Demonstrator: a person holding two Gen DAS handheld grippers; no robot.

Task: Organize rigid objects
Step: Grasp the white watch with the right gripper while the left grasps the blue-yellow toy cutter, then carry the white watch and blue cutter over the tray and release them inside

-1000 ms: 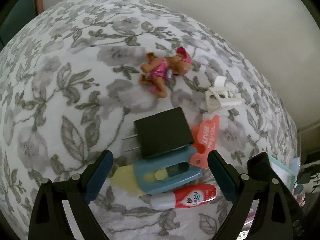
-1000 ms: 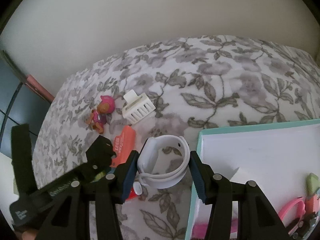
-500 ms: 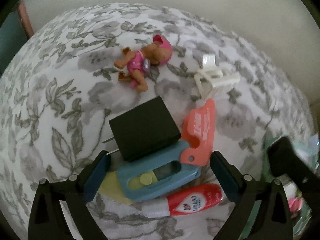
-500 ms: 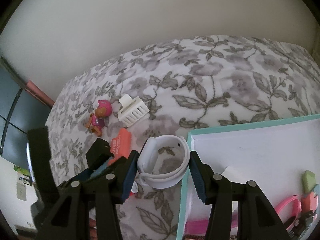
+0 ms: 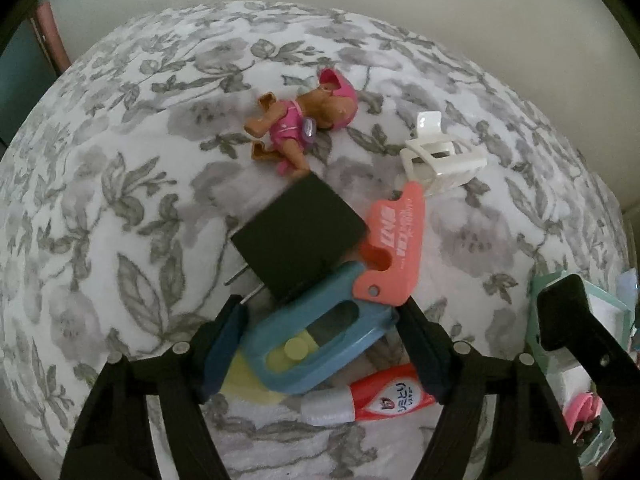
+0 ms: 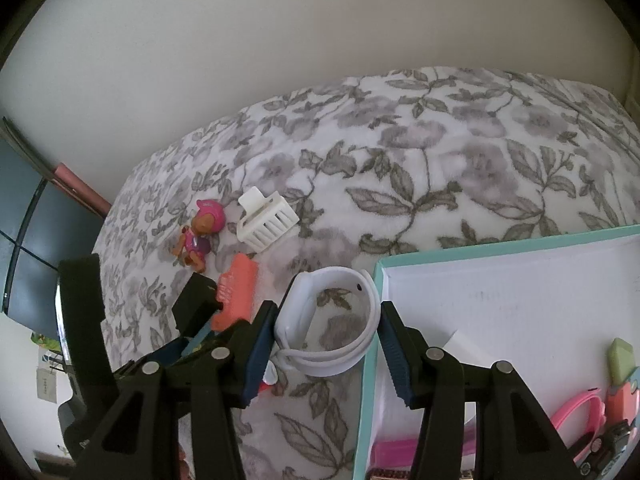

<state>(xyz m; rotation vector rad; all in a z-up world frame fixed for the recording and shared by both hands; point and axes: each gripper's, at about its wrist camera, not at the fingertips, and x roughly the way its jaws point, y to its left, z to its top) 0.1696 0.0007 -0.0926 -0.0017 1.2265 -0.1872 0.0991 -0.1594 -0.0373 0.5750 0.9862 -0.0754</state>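
**Two tongs over a floral blanket, each straddling one object**

Your left gripper points steeply down at a heap on the grey-flowered blanket. Its jaws have just been closing, with the blue thermometer-like device between the blue pads; both pads sit right against the device's ends, though whether they press is not clear. Only this view shows the heap in full: a black plug adapter at 12 o'clock of the device, a coral tag at 1 o'clock, a red-and-white tube at 5 o'clock — and a yellow slip underneath.

Your right gripper straddles the white watch band, both pads touching its sides: it is gripped. Only this view shows the teal-rimmed white box, just at 3 o'clock of the band, holding pink and green items in its near corner.

Both views share the pink doll and the white hair claw, lying at 11 and 12 o'clock of the heap.
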